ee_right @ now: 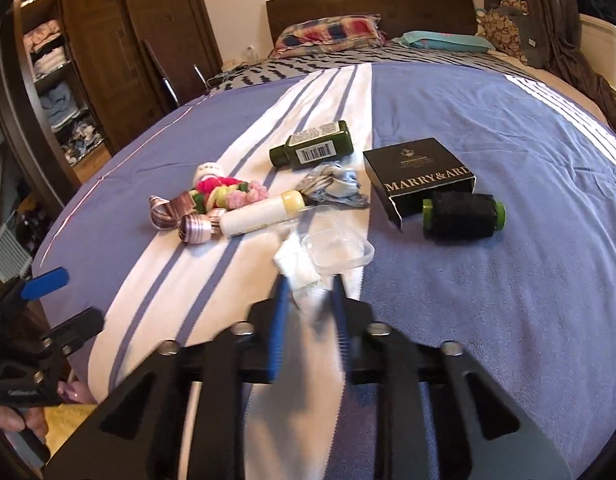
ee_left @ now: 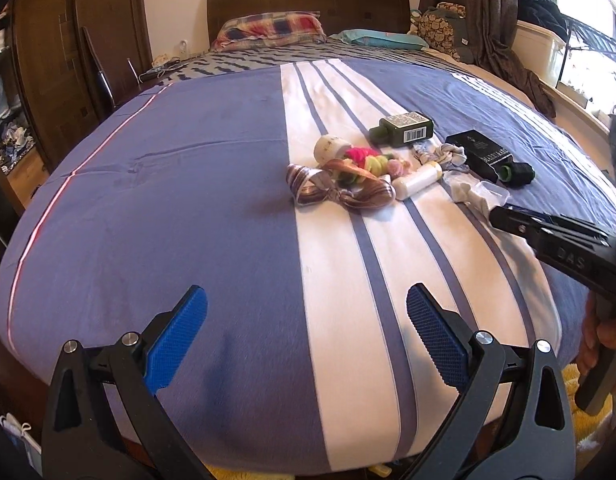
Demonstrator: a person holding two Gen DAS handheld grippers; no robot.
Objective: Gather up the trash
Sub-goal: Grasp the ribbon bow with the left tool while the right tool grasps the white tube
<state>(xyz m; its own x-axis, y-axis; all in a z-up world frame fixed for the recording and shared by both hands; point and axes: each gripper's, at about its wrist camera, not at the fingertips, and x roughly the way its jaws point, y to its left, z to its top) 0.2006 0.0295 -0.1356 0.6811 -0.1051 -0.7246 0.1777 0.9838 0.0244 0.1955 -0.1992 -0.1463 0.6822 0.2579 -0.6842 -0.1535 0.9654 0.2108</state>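
On the bed point(ee_left: 188, 184), the right hand-held gripper point(ee_right: 310, 300) has its blue pads pinched together on a crumpled white wrapper point(ee_right: 298, 266) just beside a clear plastic tray point(ee_right: 340, 250), while the left hand-held gripper point(ee_left: 306, 308) hovers with jaws wide apart and empty.

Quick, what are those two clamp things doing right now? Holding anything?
Left gripper: jaws wide open, holding nothing, above the bedspread.
Right gripper: jaws shut on a white crumpled wrapper next to a clear plastic lid.
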